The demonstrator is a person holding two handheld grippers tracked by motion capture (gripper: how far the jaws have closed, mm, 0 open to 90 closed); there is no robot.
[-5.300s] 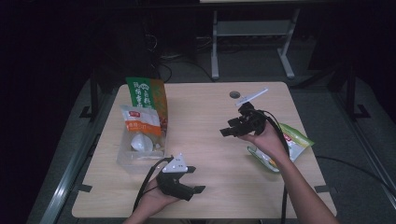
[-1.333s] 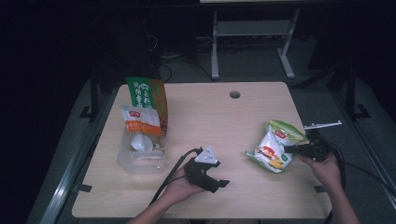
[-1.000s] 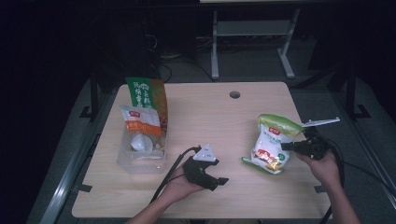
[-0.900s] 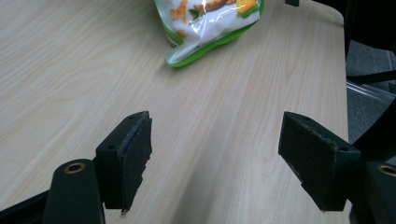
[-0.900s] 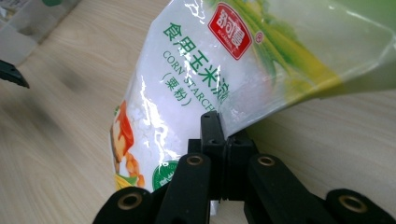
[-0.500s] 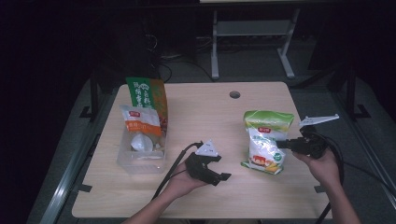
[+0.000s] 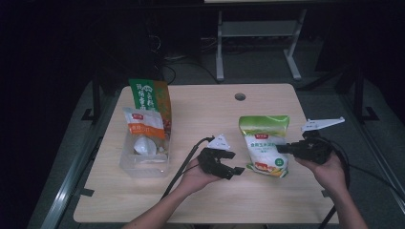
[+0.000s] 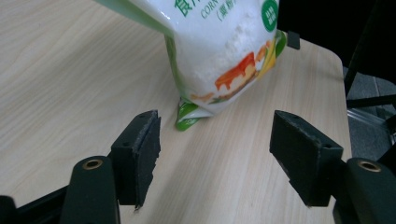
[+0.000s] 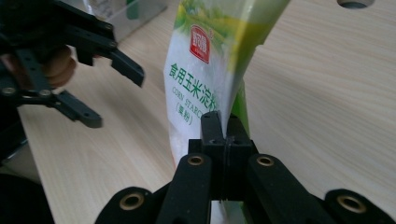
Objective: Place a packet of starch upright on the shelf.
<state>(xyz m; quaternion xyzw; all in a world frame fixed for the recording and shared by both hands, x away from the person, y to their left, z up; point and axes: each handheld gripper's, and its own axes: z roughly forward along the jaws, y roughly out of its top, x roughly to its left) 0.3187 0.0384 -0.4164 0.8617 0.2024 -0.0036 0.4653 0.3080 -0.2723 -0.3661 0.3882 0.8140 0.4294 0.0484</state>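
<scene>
In the high view, a green-topped white plastic pouch of corn starch (image 7: pixel 265 144) stands near upright at the right of centre on the pale wooden table (image 7: pixel 200 114), its bottom edge resting on the wood. The right gripper (image 7: pixel 282 149), held in a hand at the lower right of the frame, is clenched on the pouch's side edge. In the right gripper view the two black jaws are pressed flat together at the bottom centre with the pouch's seam (image 9: pixel 229 116) pinched between them, and the printed face of the pouch rises toward the top of the frame.

The left gripper (image 7: pixel 235 169) sits just left of the pouch in the lower middle of the high view, pointing toward it. Its jaws stand apart and grasp nothing, though they have just been closing somewhat. In the left gripper view the pouch's lower corner (image 8: pixel 191 114) touches the table between and beyond the two pads (image 8: pixel 144 156), not in contact with either.

At the left of the high view, well apart from the pouch, a clear plastic tub (image 7: pixel 143 160) holds a small white packet with a red label (image 7: pixel 142 129), and a green and orange bag (image 7: pixel 151 98) stands behind it. A round cable hole (image 7: pixel 240 97) lies in the upper middle of the table.
</scene>
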